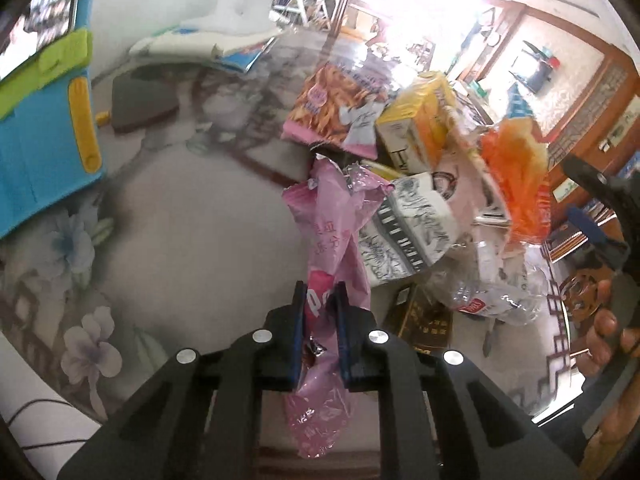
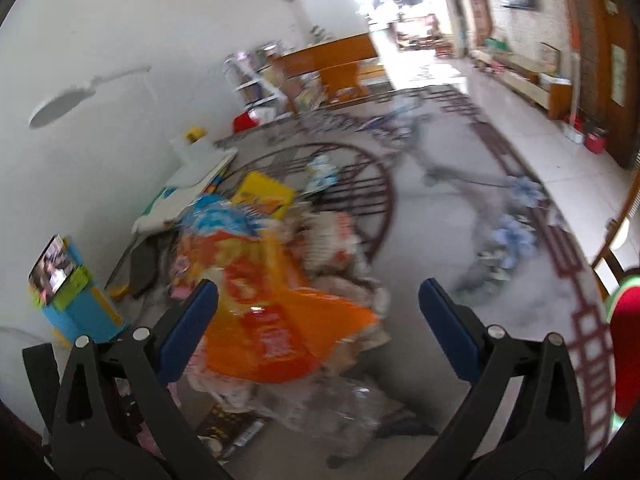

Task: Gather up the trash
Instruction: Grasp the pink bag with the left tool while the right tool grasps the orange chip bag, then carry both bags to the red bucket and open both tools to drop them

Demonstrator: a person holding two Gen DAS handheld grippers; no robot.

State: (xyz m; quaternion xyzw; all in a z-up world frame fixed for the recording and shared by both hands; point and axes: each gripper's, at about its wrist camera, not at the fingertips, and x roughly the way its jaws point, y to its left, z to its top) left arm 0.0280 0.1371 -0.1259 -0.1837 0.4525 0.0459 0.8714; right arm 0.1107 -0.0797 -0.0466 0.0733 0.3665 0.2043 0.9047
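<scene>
Pink crinkled plastic fills the gap between the jaws of the left gripper (image 1: 320, 300) in the left wrist view: a long pink wrapper (image 1: 332, 240) with white lettering is pinched between the two blue pads, which stand almost together with only the film between them. The wrapper runs straight ahead of the jaws toward a heap of trash and trails back under the gripper body. Just ahead and to the right of the jaws lie a black-and-white patterned carton (image 1: 408, 224), a yellow juice carton (image 1: 420, 120) and a pink snack bag (image 1: 340, 108) printed with fries. Further right, an orange plastic bag (image 1: 516, 176) rises above a crushed clear bottle (image 1: 492, 296). All rest on a glass table top (image 1: 192, 264) with flower prints. Far left of the jaws stands a blue and green toy stand (image 1: 48, 120). At the right edge a hand (image 1: 608, 332) grips the other tool.

In the right wrist view, which is motion-blurred, the right gripper (image 2: 318, 292) has its jaws spread wide with nothing held. The orange plastic bag (image 2: 280, 320) lies between and below the two blue pads, nearer the left one; whether that pad touches it cannot be told. The clear bottle (image 2: 332, 408) sits closer to the camera, beneath the gap. Ahead of the jaws is the yellow juice carton (image 2: 264, 194), and the toy stand (image 2: 76, 304) is left of the left jaw.
</scene>
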